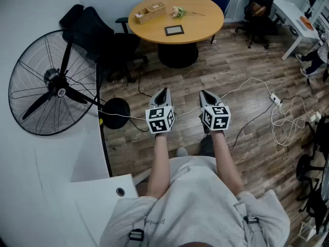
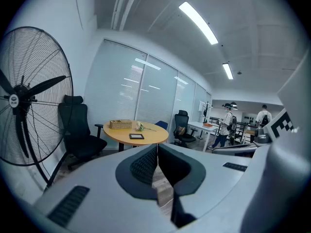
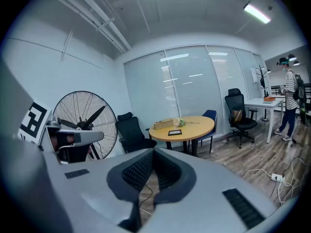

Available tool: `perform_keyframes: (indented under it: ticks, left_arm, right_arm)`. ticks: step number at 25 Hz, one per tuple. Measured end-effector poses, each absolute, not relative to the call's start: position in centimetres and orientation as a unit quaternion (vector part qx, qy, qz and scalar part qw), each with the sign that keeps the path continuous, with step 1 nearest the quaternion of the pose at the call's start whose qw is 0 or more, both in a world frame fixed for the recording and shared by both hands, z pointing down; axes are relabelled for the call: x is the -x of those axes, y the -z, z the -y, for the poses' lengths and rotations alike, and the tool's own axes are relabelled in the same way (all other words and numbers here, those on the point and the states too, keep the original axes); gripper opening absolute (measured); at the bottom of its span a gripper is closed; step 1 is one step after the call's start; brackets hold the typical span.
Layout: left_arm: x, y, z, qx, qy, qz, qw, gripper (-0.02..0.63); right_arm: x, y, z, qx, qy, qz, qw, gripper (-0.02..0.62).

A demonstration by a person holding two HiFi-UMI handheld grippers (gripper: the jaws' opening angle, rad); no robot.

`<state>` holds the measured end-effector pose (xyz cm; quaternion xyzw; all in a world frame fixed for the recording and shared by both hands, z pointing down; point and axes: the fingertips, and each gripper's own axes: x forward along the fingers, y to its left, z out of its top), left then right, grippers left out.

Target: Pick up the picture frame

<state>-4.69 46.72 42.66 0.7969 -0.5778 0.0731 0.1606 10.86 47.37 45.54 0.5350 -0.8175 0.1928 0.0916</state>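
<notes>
Picture frame (image 1: 174, 30) lies flat, long axis crosswise; left gripper (image 1: 163, 92), right gripper (image 1: 204, 94): fingers (image 3: 138, 171) closed, empty.

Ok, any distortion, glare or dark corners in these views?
Head view: evenly lit, sharp, picture frame small but legible. Left gripper view: fisheye bending, black corners, ceiling light blown out. Right gripper view: same fisheye vignette, reflections on glass wall.

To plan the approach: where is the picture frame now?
Head view, top centre: the picture frame lies on the round table, right of the basket.
</notes>
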Motion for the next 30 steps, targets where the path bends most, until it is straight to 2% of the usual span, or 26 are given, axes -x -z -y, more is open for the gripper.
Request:
perform_keyframes:
  ticks: [11, 21, 30]
  left_arm:
    - [5.1, -43.2, -46.8, -0.803, -0.072, 0.568, 0.167, 0.028]
    - [6.4, -43.6, -45.7, -0.793, -0.065, 0.58, 0.176, 0.028]
    - [9.6, -46.0, -41.6, -0.771, -0.07, 0.599, 0.204, 0.028]
  right_arm:
    - [-11.2, -46.0, -47.6, -0.55, -0.197, 0.807, 0.09, 0.023]
    - [-14.5, -45.7, -46.0, -0.56, -0.222, 0.797, 0.052, 0.023]
    - [-11.8, -48.3, -41.9, -0.537, -0.231, 0.807, 0.085, 0.023]
